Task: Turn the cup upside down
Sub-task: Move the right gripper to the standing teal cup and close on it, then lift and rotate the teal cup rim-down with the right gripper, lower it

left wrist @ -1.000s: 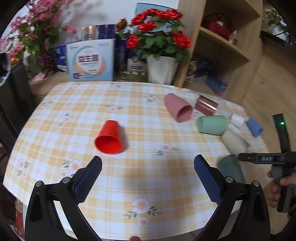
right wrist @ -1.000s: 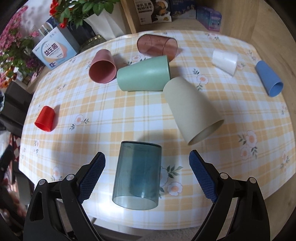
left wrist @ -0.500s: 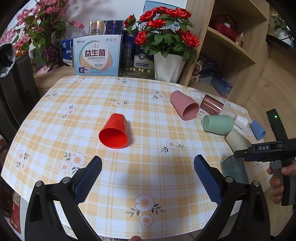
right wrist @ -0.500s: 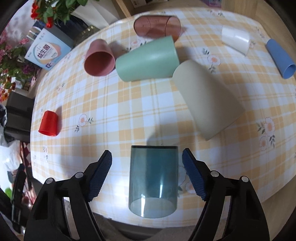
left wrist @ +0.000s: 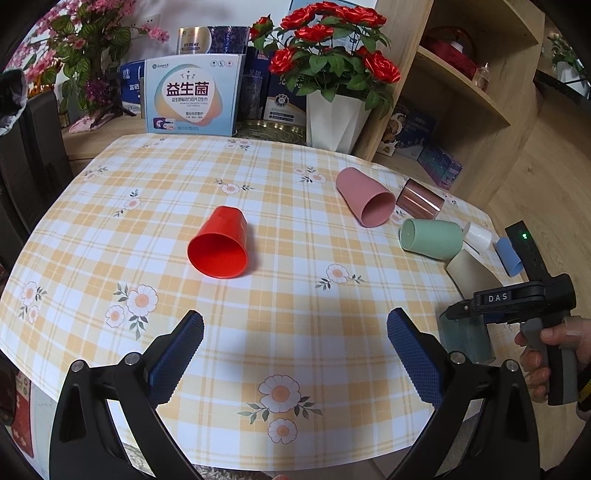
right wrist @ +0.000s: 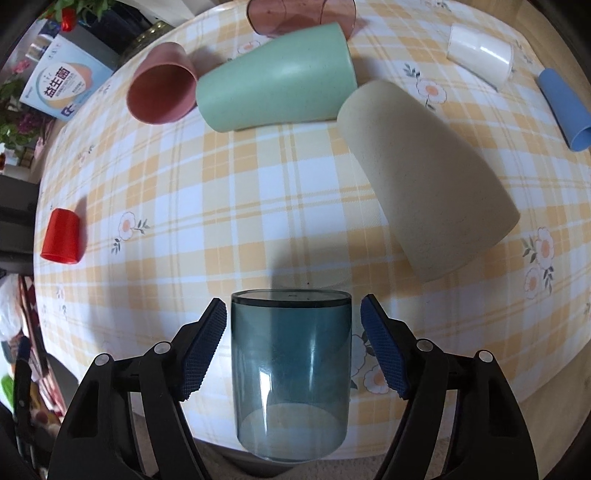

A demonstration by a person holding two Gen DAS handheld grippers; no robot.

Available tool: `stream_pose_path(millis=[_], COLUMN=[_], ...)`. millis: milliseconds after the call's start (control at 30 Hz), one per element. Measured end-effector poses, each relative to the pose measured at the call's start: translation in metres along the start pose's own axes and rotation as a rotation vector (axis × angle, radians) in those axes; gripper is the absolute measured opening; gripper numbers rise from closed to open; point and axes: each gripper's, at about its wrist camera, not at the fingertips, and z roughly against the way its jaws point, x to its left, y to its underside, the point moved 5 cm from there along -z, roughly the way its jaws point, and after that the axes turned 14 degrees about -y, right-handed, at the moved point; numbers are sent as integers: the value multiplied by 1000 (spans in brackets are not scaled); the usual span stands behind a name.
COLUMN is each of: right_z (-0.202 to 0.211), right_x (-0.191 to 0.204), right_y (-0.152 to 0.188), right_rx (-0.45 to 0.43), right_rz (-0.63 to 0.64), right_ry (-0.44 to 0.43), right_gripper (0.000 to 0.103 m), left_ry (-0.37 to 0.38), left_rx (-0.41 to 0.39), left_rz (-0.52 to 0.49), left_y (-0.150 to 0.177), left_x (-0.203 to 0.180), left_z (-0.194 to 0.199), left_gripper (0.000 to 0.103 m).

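A clear teal cup (right wrist: pixel 291 373) lies on its side near the table's front edge, mouth toward the camera. My right gripper (right wrist: pixel 293 345) is open with one blue pad on each side of the cup, small gaps showing. In the left wrist view the teal cup (left wrist: pixel 466 338) sits under the right gripper's body. My left gripper (left wrist: pixel 295 356) is open and empty above the tablecloth. A red cup (left wrist: pixel 219 243) lies on its side ahead of it, mouth toward me.
Pink (right wrist: pixel 162 88), green (right wrist: pixel 277 77), beige (right wrist: pixel 424 177), brown clear (right wrist: pixel 301 14), white (right wrist: pixel 480 53) and blue (right wrist: pixel 565 107) cups lie on the checked tablecloth (left wrist: pixel 295 295). A rose pot (left wrist: pixel 336 122), boxes and shelves stand behind the table.
My right gripper has moved forward and down over the teal cup, its pads narrowing to either side of it. The left gripper has pulled back slightly and stays open.
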Motion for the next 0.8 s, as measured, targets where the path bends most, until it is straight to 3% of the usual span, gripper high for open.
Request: stream_pose_path(millis=[200, 367, 667, 800], right_z=[-2, 6, 35, 54], right_x=[-4, -8, -19, -19], right_y=[3, 12, 49, 62], right_rx=[-3, -25, -159, -242], right_rz=[-18, -4, 5, 62], right_ry=[-29, -61, -155, -126], right_gripper=[62, 62, 62, 62], left_ry=[2, 0, 0, 6], left_rx=[14, 25, 45, 52], left_rz=[-10, -3, -9, -20], left_y=[3, 5, 11, 14], left_x=[-4, -6, -14, -23], left_z=[-2, -3, -2, 2], left_gripper=[97, 97, 97, 97])
